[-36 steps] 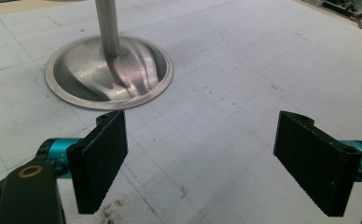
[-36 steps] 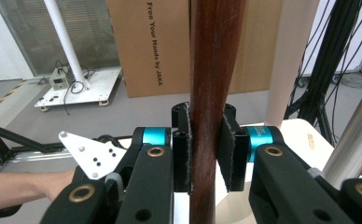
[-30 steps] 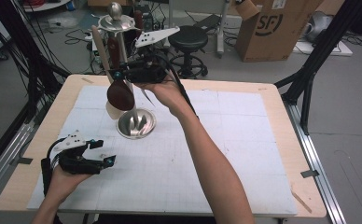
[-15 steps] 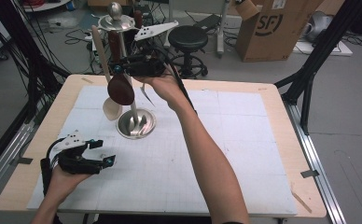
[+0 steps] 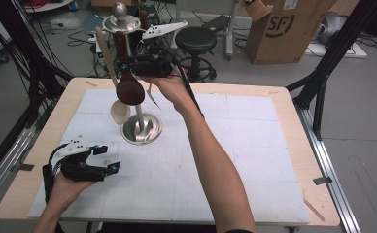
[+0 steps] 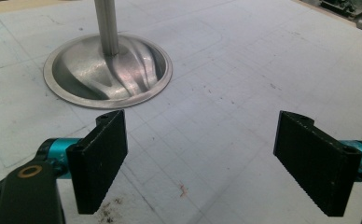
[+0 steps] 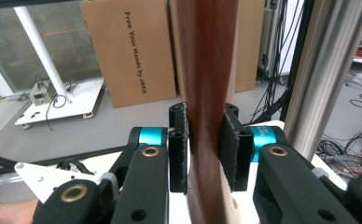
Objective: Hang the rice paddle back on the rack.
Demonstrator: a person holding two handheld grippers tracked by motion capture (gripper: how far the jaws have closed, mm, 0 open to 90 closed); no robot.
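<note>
Right now, by parts:
Stand: tall polished steel utensil stand with a round dished base (image 5: 141,129) is sitting on the white gridded mat toward the far left of the table (image 5: 283,104), its post (image 7: 328,70) rising to a knobbed top where utensils are hanging.
Dark spoon: dark brown wooden spoon (image 5: 129,89) is hanging bowl-down beside the post, above the base.
Right tongs (image 5: 128,65): clamping narrowly on the dark spoon's handle (image 7: 207,93), held high and level, probably to lift it off or hook it on; which one I cannot tell.
Pale spoon: light wooden spoon (image 5: 111,73) is hanging at the stand's left side.
Left tongs (image 6: 207,163): spread wide and holding nothing, resting low on the near left of the mat, facing the base (image 6: 108,70), seemingly waiting clear of the work.
</note>
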